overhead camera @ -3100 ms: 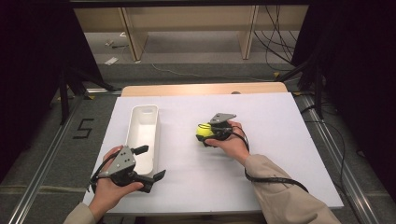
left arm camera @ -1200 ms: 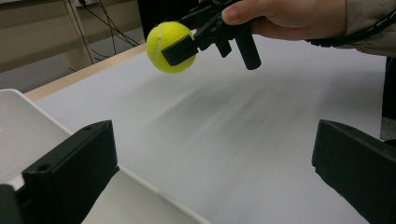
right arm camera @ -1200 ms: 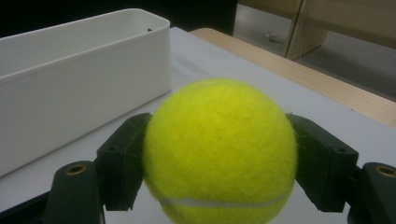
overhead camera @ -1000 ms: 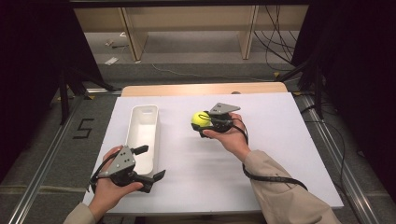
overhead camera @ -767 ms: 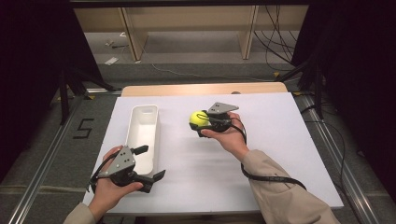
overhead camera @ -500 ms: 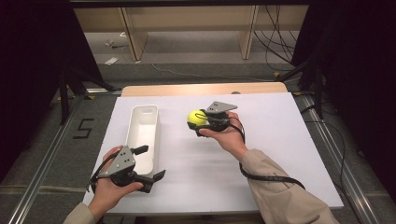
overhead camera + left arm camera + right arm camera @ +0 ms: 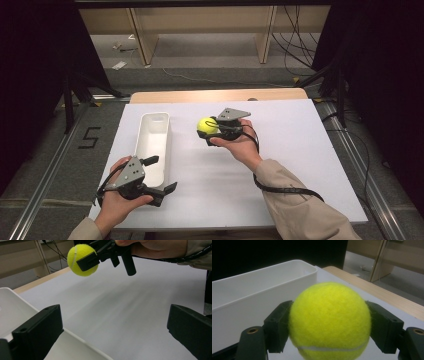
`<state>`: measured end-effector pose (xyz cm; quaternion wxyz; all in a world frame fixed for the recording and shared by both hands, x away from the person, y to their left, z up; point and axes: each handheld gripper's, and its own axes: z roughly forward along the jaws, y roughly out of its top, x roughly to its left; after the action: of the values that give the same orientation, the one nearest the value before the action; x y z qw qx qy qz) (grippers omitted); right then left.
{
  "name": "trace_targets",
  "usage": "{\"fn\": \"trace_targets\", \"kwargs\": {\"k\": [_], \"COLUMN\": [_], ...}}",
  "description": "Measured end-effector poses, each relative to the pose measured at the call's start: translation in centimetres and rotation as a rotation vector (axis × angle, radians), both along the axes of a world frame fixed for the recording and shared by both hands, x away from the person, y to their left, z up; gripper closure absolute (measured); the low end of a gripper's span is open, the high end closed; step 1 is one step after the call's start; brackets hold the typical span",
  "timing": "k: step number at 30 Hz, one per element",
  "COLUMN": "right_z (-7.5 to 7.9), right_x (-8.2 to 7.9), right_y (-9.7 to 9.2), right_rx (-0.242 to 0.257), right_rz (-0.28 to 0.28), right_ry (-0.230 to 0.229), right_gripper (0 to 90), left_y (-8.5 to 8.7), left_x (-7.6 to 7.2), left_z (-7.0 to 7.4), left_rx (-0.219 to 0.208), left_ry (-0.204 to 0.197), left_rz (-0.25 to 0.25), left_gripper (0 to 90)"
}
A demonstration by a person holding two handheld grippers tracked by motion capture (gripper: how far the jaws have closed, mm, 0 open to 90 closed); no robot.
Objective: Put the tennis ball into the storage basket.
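Above the white table [image 7: 300, 165], the right gripper [image 7: 216, 128] is clamped on a yellow tennis ball [image 7: 206, 125], one black jaw pressed against each side of it; the ball hangs clear of the tabletop, to the right of the long white tray [image 7: 150, 150] and level with its far half; in the right gripper view the ball [image 7: 329, 322] sits between the jaws with the tray's wall [image 7: 262, 300] close behind it; at the near left corner of the table, the left gripper [image 7: 159, 174] rests low beside the tray's near end, its jaws spread wide apart and holding nothing; in the left gripper view the ball [image 7: 82, 260] shows raised over the bare tabletop, well apart from those jaws; a person's sleeve [image 7: 295, 205] reaches in from the bottom edge.
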<state>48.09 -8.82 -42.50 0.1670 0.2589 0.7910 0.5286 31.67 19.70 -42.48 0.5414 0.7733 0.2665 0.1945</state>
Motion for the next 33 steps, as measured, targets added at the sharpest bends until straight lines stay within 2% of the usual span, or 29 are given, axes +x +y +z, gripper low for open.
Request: {"fn": "trace_targets", "kwargs": {"k": [33], "right_z": [0.8], "right_x": [0.2], "right_y": [2.5], "right_rx": [0.028], "right_rz": [0.035], "right_ry": [-0.01], "right_gripper": [27.3], "left_y": [0.0], "left_x": [0.0], "left_z": [0.0], "left_rx": [-0.003], "left_ry": [0.0], "left_rz": [-0.001], "left_gripper": [0.0]}}
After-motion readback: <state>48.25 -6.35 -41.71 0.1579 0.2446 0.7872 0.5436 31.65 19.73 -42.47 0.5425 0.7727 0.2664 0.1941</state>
